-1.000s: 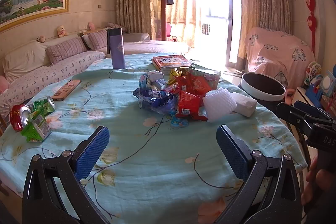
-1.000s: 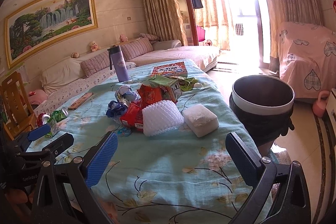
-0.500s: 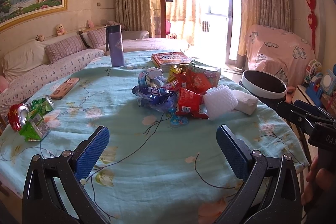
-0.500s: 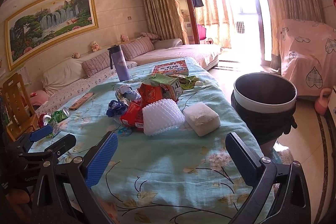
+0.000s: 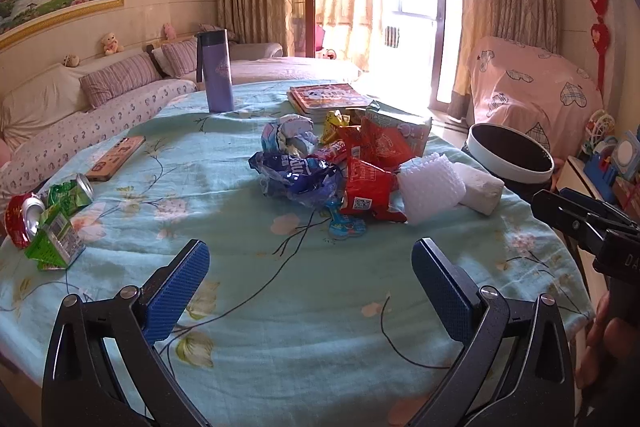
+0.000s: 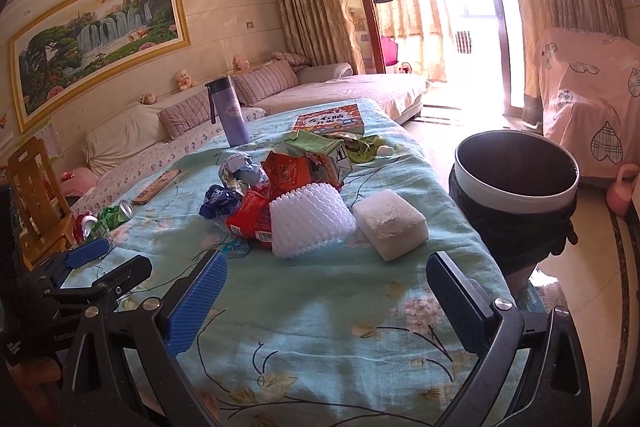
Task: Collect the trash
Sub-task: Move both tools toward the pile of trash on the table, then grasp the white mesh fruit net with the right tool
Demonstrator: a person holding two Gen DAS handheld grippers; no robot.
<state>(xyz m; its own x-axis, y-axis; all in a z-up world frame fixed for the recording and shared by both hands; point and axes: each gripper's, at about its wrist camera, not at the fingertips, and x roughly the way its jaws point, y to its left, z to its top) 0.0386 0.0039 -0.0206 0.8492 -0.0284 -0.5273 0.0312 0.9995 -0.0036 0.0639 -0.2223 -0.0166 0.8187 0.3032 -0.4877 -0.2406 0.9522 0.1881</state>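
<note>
Trash pile (wrappers, foam) lies ahead of both spread, empty grippers, left gripper and right gripper

Both wrist views low over table, facing shared trash pile.

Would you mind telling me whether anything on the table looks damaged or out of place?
Yes: crushed cans and a flattened green carton lie at the table's left edge, apart from the crumpled wrapper pile mid-table. The bin stands beside the table.
</note>
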